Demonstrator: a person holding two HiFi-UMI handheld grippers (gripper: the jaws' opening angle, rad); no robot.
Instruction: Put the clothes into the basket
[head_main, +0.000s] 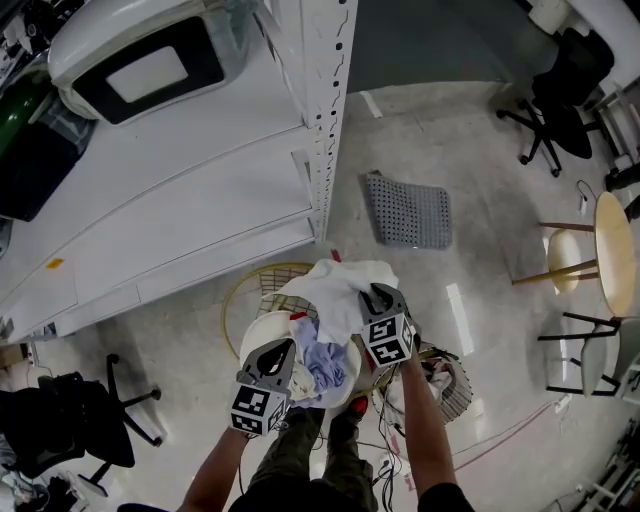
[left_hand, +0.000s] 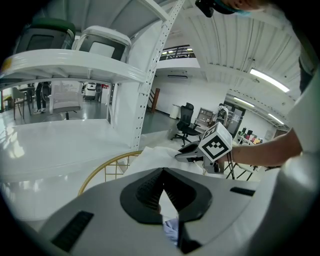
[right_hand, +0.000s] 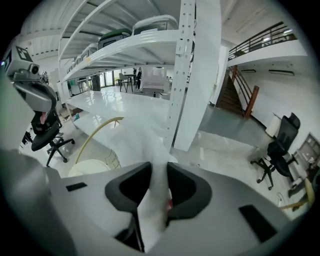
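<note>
In the head view my right gripper (head_main: 375, 293) is shut on a white cloth (head_main: 335, 290) that drapes over the gold wire basket (head_main: 240, 290). The right gripper view shows both pads pressed on that white cloth (right_hand: 150, 150), with the basket's rim (right_hand: 97, 132) to the left. My left gripper (head_main: 285, 348) sits lower left, next to a blue cloth (head_main: 320, 365) on the pile. Its fingertips meet in the left gripper view (left_hand: 162, 172); some blue cloth (left_hand: 171, 232) shows in the gap behind them, and I cannot tell if it is gripped.
A white shelf rack's upright (head_main: 325, 120) stands just beyond the basket. A grey mat (head_main: 408, 210) lies on the floor behind. A white round tub (head_main: 262, 335) sits under the clothes. A second basket (head_main: 450, 385) is at right, a black office chair (head_main: 75, 420) at left.
</note>
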